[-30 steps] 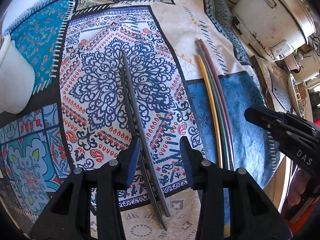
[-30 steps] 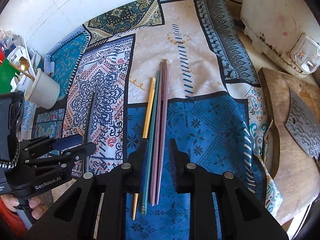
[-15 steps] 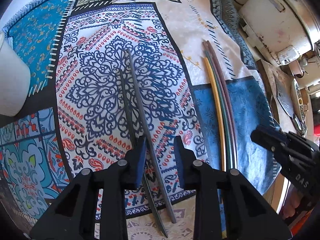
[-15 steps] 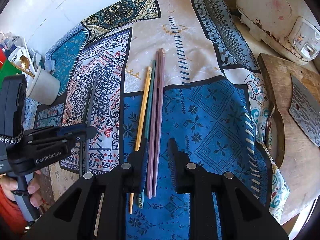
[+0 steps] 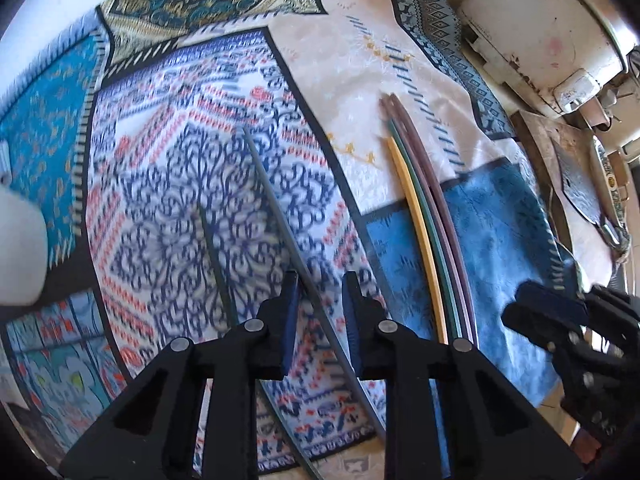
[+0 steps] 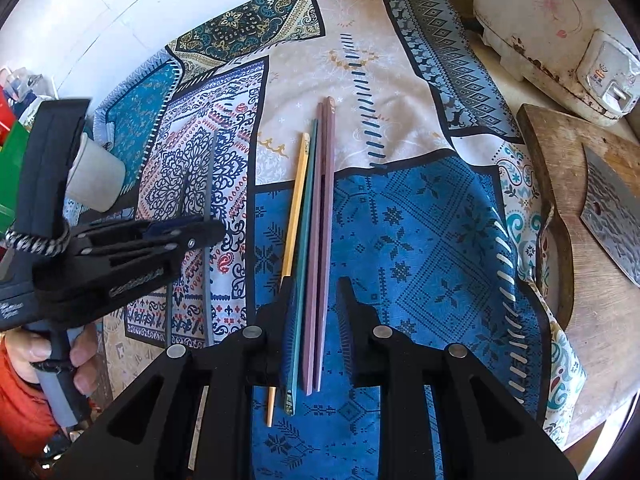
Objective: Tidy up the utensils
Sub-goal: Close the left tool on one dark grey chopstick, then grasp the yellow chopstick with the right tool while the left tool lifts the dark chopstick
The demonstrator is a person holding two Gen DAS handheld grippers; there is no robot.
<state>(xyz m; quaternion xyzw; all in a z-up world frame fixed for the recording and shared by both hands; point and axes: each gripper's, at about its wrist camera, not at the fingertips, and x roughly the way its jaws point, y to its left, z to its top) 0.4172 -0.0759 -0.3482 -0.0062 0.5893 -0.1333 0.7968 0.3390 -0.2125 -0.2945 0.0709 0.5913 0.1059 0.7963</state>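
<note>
Patterned cloth (image 6: pixel 420 240) covers the worktop, with a white cup (image 6: pixel 94 176) at far left. Left hand-held gripper (image 5: pixel 320 284) has its fingers apart, straddling one of two grey chopsticks (image 5: pixel 276 208). Right hand-held gripper (image 6: pixel 316 288), fingers likewise apart, straddles the green (image 6: pixel 306 232) and purple chopsticks (image 6: pixel 324 216); a yellow one (image 6: pixel 296 200) lies just left.

Two gray chopsticks (image 5: pixel 280 216) lie splayed apart on the cloth's (image 6: pixel 420 240) white patterned patch, toward its left edge. Yellow (image 6: pixel 295 204), green (image 6: pixel 306 216) and two mauve chopsticks (image 6: pixel 324 216) lie side by side, touching, mid-cloth.
</note>
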